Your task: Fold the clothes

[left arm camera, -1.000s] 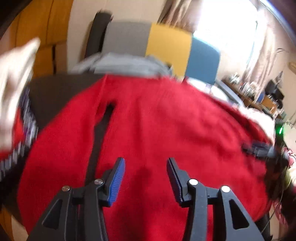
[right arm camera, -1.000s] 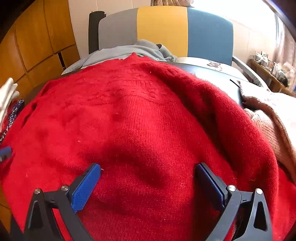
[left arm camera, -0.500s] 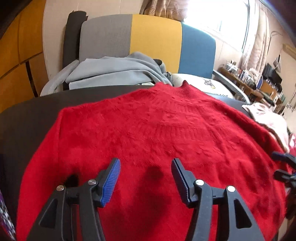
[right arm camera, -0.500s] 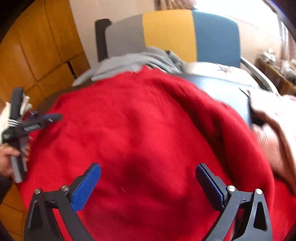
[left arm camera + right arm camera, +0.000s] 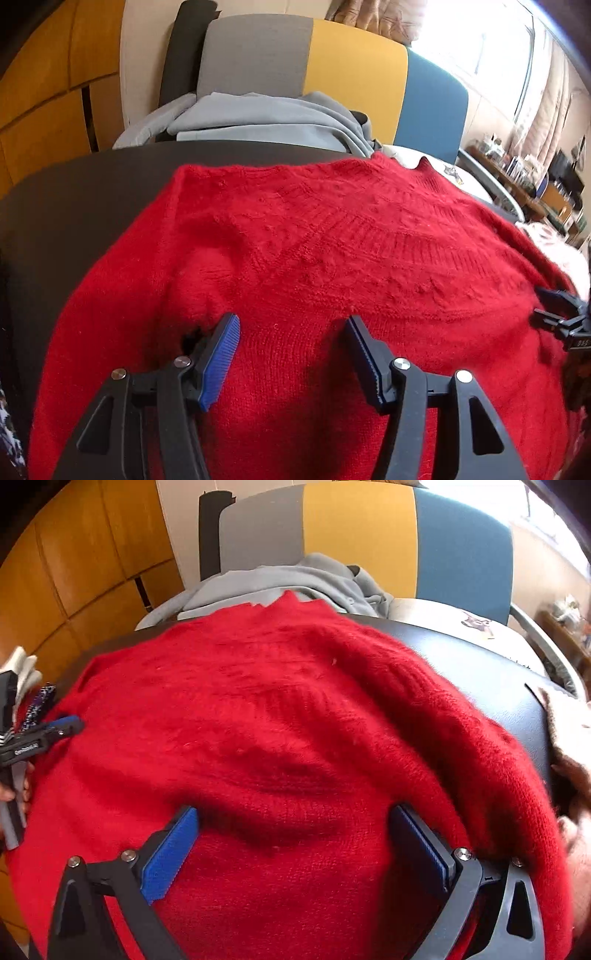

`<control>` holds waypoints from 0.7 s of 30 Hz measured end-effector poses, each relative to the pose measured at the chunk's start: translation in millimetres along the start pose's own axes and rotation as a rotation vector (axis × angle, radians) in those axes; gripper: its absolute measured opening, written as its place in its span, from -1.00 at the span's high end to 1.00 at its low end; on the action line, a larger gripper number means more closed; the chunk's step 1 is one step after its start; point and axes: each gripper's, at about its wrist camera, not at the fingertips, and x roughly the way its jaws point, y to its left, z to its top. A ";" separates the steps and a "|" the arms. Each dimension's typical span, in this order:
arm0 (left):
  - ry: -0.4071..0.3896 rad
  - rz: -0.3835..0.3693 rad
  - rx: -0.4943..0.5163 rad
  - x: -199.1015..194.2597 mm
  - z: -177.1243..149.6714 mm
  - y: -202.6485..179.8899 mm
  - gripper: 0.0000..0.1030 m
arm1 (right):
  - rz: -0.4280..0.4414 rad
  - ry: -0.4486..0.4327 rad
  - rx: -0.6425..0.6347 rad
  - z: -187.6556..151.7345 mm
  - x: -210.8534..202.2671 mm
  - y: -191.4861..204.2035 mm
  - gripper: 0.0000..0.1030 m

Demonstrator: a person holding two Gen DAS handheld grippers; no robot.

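— What colour is the sweater (image 5: 314, 266)?
— Bright red all over, a fuzzy knit with a ribbed band and raised stitch patterns. It lies on a dark, near-black table (image 5: 85, 192).
— And beyond the table's far edge?
— A pale grey garment (image 5: 258, 118), then a chair back (image 5: 369, 542) in three vertical panels: grey, yellow, blue.
— The grippers?
— Black frames with blue ribbed pads (image 5: 221, 354). The wall panels (image 5: 92, 554) at the left are orange-brown wood.
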 end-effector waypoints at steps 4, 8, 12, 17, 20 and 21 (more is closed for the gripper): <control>-0.001 0.011 0.010 1.6 1.1 -1.9 -0.18 | -0.006 -0.008 -0.013 -0.8 -3.9 3.3 -1.00; 0.018 0.007 0.042 -2.5 12.2 -14.5 -0.16 | 0.061 0.002 -0.005 -5.1 -12.2 15.1 -1.00; -0.045 -0.038 0.163 -14.7 37.9 -47.8 -0.16 | 0.179 0.016 0.003 -3.9 -23.4 19.8 -1.00; -0.091 -0.056 0.251 6.7 73.5 -90.0 -0.16 | 0.198 -0.071 0.062 40.4 -32.0 13.9 -1.00; -0.074 -0.037 0.262 31.6 82.9 -100.7 -0.16 | 0.161 -0.071 0.074 68.9 -9.5 11.9 -1.00; -0.060 -0.023 0.254 42.0 84.6 -98.7 -0.16 | 0.142 -0.059 0.069 76.9 1.6 11.7 -1.00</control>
